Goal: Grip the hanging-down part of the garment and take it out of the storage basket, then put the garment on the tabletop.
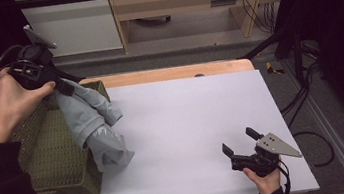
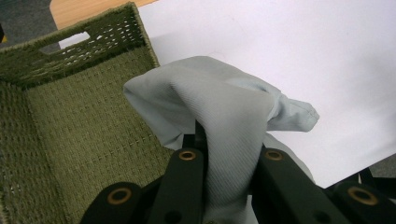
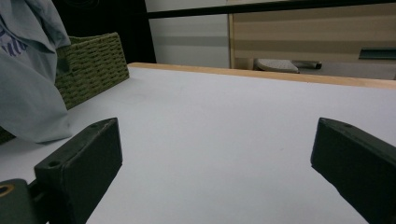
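Left gripper view, garment [image 2: 229, 116] hiding jaw tips

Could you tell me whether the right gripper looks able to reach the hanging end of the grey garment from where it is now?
Probably yes: the right gripper is open, and only bare white tabletop lies between it and the grey garment, whose lower end touches down beside the basket.

No readable text anywhere. Only a pale print on the grey garment [image 1: 95, 132], too blurred to read, in high view and right gripper view.

Grey garment [image 1: 94, 130] draped over green basket [image 1: 57, 157]
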Available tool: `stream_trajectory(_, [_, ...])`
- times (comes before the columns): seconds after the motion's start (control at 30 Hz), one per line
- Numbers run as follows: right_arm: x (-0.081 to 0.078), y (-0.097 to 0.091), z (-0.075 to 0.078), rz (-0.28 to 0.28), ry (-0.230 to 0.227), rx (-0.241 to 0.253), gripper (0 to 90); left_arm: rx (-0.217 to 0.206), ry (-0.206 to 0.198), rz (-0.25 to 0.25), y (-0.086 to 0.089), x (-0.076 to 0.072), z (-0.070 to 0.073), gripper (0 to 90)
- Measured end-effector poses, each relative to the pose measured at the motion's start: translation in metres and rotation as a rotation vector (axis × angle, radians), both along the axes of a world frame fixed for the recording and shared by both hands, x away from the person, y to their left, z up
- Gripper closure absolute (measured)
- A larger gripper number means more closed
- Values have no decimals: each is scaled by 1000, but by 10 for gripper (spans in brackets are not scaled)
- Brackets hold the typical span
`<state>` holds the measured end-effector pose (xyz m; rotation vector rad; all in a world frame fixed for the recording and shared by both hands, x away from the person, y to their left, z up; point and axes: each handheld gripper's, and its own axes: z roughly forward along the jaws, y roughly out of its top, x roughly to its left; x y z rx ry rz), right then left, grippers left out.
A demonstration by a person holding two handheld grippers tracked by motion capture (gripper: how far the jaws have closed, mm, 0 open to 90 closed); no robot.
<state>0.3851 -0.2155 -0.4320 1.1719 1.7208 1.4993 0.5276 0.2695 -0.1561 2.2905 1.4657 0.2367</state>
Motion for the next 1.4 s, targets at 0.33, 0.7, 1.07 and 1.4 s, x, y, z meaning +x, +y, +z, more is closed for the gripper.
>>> stream_trajectory(0.33, [0,-2,0,-1,-1,-2,25,-5,-17,-11,-5,-2,5,837])
stream_trajectory(0.7, [-1,-3,1,-4,1,3,25,-38,-77,-44,-15,-16,23,839])
stream_trajectory(1.07, [-1,-2,-1,11,0,-11,24,-29,-131,-161,-61,-31,38,839])
stream_trajectory(1.4, [-4,-3,2,11,1,2,24,-19,-141,-274,-114,-32,37,838])
